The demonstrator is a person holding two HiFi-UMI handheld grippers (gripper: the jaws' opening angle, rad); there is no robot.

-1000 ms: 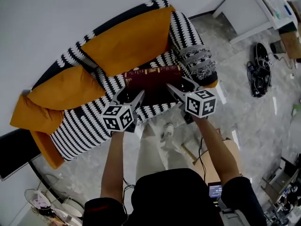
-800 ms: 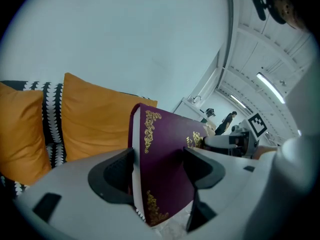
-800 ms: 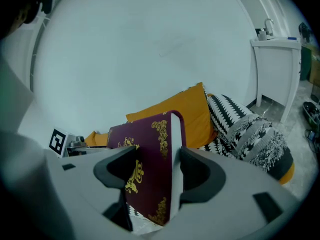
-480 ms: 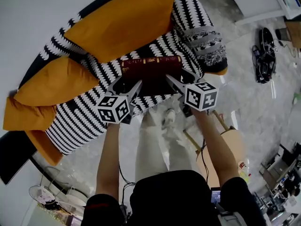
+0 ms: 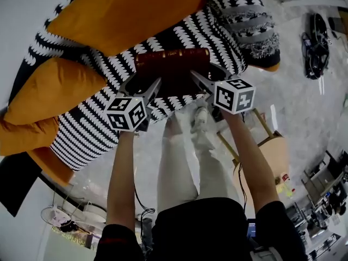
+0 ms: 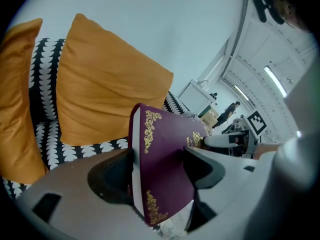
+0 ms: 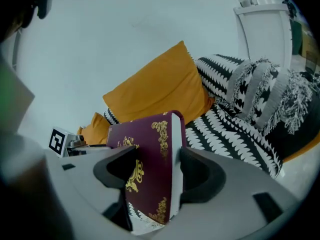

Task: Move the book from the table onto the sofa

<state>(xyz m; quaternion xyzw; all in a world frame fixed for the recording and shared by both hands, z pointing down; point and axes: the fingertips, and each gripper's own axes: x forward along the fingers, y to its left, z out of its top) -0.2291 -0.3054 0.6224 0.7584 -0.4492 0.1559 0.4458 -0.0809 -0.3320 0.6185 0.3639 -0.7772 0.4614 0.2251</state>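
**Head view: book carried over the sofa seat, one gripper pinching each end**

Head view looks steeply down on a black-and-white patterned sofa (image 5: 103,135) that fills the upper half of the frame. Its front edge runs on a slant from the lower left up toward the right, passing just under the two marker cubes. Below that edge lies pale grey floor (image 5: 304,118), where the person's legs (image 5: 179,162) stand close against the sofa.

A strip of bare patterned seat lies open left of centre. It is bounded by a large orange back cushion (image 5: 130,10) across the top and a smaller orange cushion (image 5: 49,91) at the left. A grey fringed pillow (image 5: 253,26) takes up the upper right end of the sofa.

The dark red book (image 5: 173,69) sits at centre frame, past the front edge and over the seat. Its gold-tooled spine is turned toward the back cushion. Whether it touches the fabric cannot be told.

The left gripper (image 5: 142,83) reaches in from the lower left and the right gripper (image 5: 205,74) from the lower right, each at one end of the book. In the left gripper view the book stands between the two dark pads, which press on its cover and its page side. The right gripper view shows the same pinch on the other end, with the page edge toward the right pad. Both views show the sofa's cushions and a pale wall (image 7: 125,34) behind the book.
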